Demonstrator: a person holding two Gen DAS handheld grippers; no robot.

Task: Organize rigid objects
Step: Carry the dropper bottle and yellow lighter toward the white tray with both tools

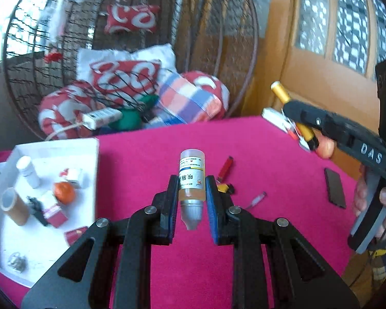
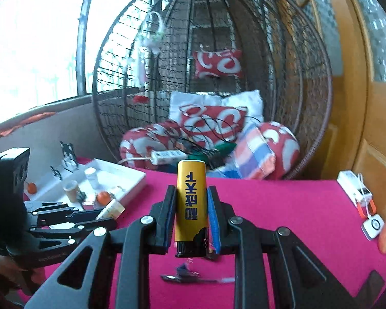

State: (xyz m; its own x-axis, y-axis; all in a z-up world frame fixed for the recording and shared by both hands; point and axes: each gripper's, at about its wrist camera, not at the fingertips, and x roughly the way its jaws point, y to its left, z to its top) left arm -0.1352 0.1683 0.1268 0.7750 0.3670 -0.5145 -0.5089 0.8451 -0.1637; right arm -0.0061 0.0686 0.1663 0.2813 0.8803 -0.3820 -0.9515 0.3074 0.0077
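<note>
My left gripper (image 1: 192, 188) is shut on a small clear bottle (image 1: 192, 180) of yellowish liquid with a white label and silver cap, held above the pink tablecloth (image 1: 270, 154). My right gripper (image 2: 191, 203) is shut on a yellow and black lighter (image 2: 191, 206), upright between the pads. In the left wrist view the right gripper (image 1: 292, 114) holds that lighter (image 1: 283, 95) at the far right. A white tray (image 1: 95, 154) at left holds a white bottle (image 1: 28, 171), a cardboard tube (image 1: 14, 206), an orange (image 1: 64, 192) and small boxes.
On the cloth lie a red lighter (image 1: 225, 168), a yellow-black item (image 1: 225, 188), a pen (image 1: 256, 200) and a dark flat slab (image 1: 335, 188). A white device (image 2: 355, 190) sits at the table's right edge. A wicker hanging chair (image 2: 244, 103) with cushions stands behind.
</note>
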